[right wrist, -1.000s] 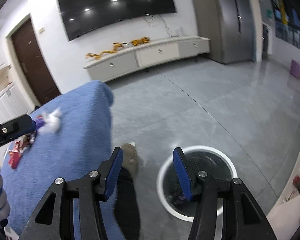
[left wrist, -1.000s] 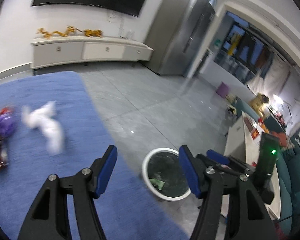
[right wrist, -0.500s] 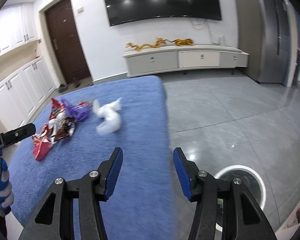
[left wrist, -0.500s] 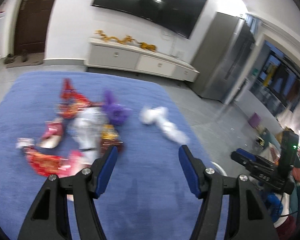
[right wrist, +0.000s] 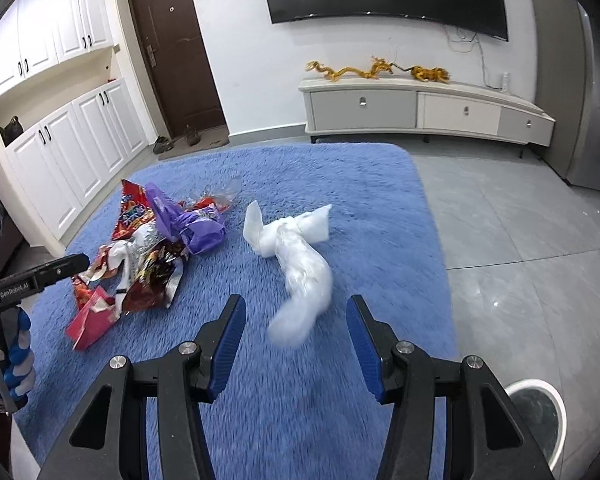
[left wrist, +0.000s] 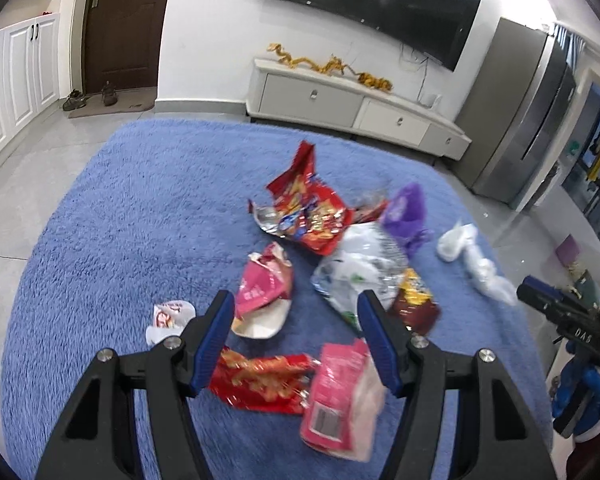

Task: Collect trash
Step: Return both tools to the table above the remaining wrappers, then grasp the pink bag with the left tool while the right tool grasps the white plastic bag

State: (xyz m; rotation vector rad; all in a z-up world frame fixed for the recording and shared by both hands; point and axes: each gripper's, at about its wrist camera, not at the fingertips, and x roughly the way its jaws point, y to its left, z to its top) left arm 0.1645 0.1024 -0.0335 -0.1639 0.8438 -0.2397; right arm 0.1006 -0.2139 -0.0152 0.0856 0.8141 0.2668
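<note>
- Both claws have swung from over the white bin (right wrist: 534,420) and grey floor (right wrist: 540,240) to above the blue rug (left wrist: 120,220)
- Rug's right edge meets bare floor; bin stands just off the near right corner
- Left claw (left wrist: 296,340) gapes empty above red and pink wrappers (left wrist: 260,380)
- Right claw (right wrist: 296,344) is parted, gripping nothing, over the white plastic bag (right wrist: 296,264)
- Bag lies long, running away from the claw, apart from the wrapper pile (right wrist: 152,248)
</note>
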